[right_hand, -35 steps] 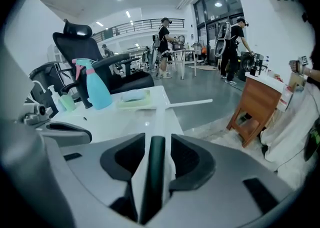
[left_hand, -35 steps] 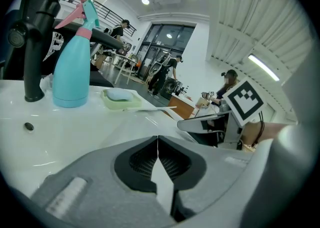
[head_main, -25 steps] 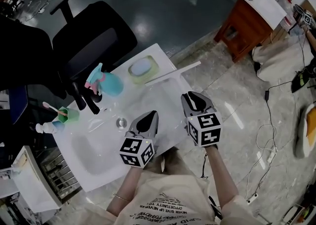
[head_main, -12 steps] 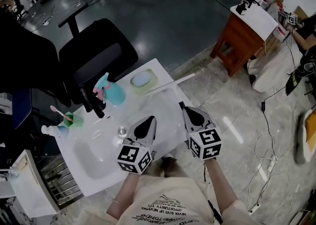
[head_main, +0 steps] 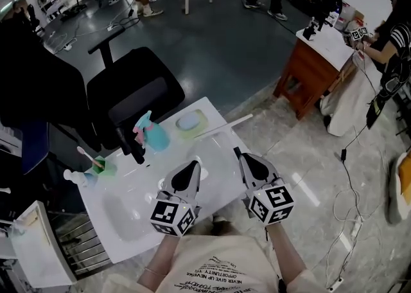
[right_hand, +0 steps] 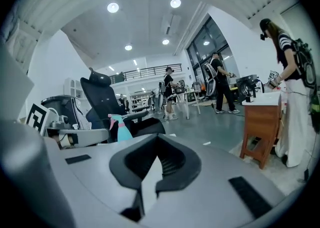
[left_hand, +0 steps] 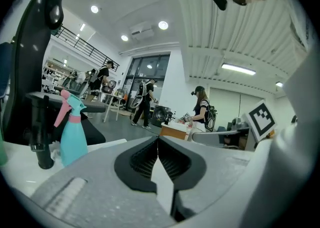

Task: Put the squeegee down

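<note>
White desk [head_main: 215, 173] has squeegee [head_main: 221, 126] lying flat at its far edge, near spray bottle [head_main: 154, 135]. L hand-held gripper [head_main: 191, 167] & R hand-held gripper [head_main: 243, 157] both pressed together, empty. Task looks done, nothing left.

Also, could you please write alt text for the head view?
Seen from above, the left tongs and right tongs, both shut and empty, hover over a white sink counter. The squeegee lies at its far edge, near a teal spray bottle.
</note>
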Demonstrator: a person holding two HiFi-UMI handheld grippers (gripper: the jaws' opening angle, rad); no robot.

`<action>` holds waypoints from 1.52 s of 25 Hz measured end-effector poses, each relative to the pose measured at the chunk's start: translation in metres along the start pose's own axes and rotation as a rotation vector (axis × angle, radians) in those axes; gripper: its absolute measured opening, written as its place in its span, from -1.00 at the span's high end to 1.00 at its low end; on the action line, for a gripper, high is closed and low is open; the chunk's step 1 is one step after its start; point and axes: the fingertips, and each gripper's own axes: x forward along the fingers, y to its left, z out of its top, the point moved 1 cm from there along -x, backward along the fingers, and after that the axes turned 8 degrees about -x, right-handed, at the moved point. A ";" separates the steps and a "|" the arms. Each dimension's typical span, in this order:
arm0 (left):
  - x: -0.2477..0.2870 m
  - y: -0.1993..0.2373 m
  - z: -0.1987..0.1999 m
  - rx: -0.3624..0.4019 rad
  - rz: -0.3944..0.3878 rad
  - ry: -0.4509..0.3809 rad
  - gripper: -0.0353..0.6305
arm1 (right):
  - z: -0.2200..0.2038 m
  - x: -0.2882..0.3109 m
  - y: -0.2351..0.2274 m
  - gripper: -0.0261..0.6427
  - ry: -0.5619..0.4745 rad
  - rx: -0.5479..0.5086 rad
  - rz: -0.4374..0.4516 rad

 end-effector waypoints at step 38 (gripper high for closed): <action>-0.040 0.019 0.023 0.101 0.136 -0.054 0.82 | 0.024 -0.034 -0.018 0.91 -0.115 0.023 -0.058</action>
